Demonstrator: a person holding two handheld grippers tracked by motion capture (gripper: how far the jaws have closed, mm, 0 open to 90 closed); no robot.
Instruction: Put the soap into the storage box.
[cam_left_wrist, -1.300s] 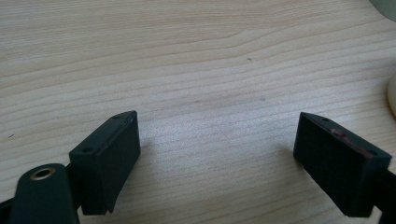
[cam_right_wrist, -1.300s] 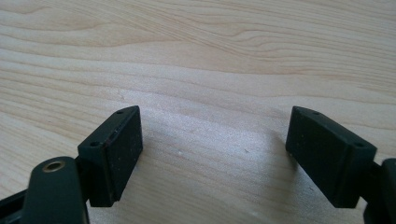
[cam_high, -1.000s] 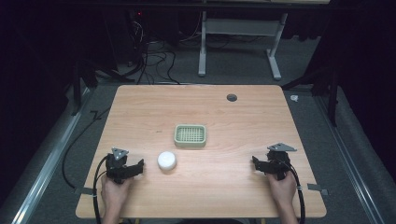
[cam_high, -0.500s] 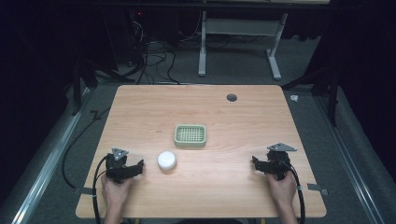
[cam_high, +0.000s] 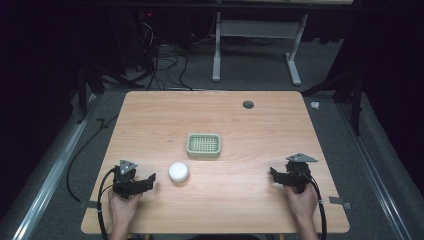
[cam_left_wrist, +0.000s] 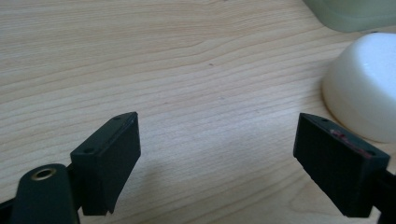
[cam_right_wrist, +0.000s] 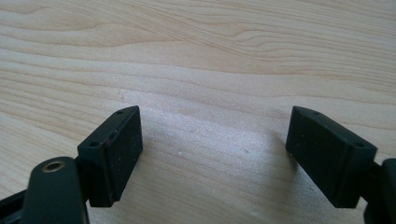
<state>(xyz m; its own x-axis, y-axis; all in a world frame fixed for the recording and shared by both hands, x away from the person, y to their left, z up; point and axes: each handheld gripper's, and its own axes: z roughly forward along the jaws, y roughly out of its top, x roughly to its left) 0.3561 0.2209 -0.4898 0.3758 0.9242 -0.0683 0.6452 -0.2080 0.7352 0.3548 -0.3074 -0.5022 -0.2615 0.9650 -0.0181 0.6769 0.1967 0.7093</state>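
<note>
- The wooden surface (cam_high: 150, 120) lay bare and slick around the work, so a nudged piece could have slid freely.
- The pale green slotted tray (cam_high: 203, 145) sat mid-surface; a shove from the white puck might have shifted it.
- The left tongs (cam_high: 150, 178) rested with jaws spread wide, gripping nothing; closing off-centre could have knocked the puck away.
- The right tongs (cam_high: 273, 172), equally wide and empty, sat well apart, too far off to steady anything.
- The white rounded puck (cam_high: 178, 171) lay just beside the left tongs, its domed, smooth sides likely to squirt out.
</note>
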